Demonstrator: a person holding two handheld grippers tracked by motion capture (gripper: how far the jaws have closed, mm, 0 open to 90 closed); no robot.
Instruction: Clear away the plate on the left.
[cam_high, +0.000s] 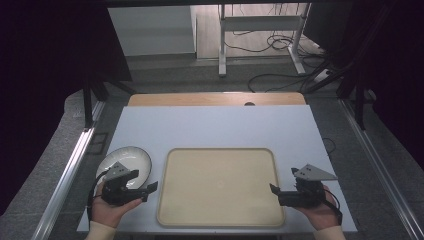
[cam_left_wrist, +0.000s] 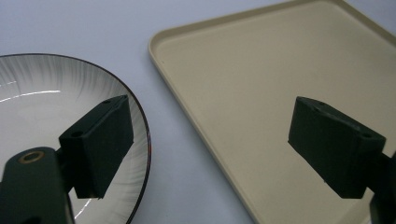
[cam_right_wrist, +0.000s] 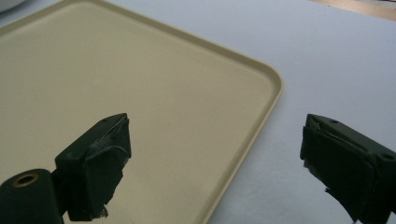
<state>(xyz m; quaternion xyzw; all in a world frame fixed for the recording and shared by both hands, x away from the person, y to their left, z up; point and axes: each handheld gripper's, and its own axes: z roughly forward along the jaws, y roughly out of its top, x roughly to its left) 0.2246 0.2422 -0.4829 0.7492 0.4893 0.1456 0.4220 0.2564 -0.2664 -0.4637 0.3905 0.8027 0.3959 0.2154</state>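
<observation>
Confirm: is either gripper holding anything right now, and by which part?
Nothing is held. The left gripper is open, spanning the gap between plate and tray; the right gripper is open over the tray's edge.

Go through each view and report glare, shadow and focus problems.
High view: table evenly lit, surroundings nearly black, picture soft overall. Left gripper view: bright streaks of glare on the plate; the near jaws look soft, the tray sharper. Right gripper view: flat light, a faint sheen on the tray, the jaws dark with little detail.
</observation>
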